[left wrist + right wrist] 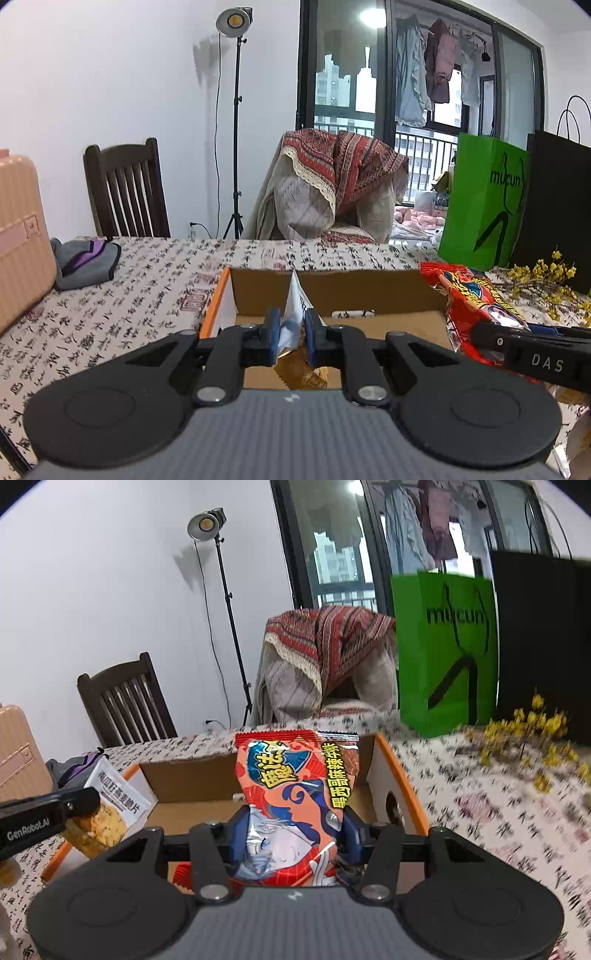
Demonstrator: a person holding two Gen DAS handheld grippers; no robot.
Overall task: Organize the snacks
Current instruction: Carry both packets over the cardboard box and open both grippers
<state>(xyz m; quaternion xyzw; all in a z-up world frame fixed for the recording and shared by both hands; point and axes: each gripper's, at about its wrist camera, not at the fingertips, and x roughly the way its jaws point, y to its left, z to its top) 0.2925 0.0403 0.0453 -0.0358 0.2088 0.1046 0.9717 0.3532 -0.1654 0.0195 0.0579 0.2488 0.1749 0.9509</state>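
Crinkly foil on both sides — left claw [291, 334] clenched on the white oat-crisp pouch [295, 310], held edge-on just above the cardboard box [369, 291]; right claw [293, 834] clenched on the red snack bag [299, 782], upright over the same box, bottom end pinched between the blue pads [351, 832]. Box straight ahead of both claws, sitting on the calligraphy-print desk [147, 280], floor mostly bare. Light, puffy, slippery packets by the look — probably brittle contents, so no hard squeeze. Best gripped near a sealed edge, where film lies flat. Green paper bag [443, 650] and yellow flowers [535, 734] off to the right of the right claw, well apart.
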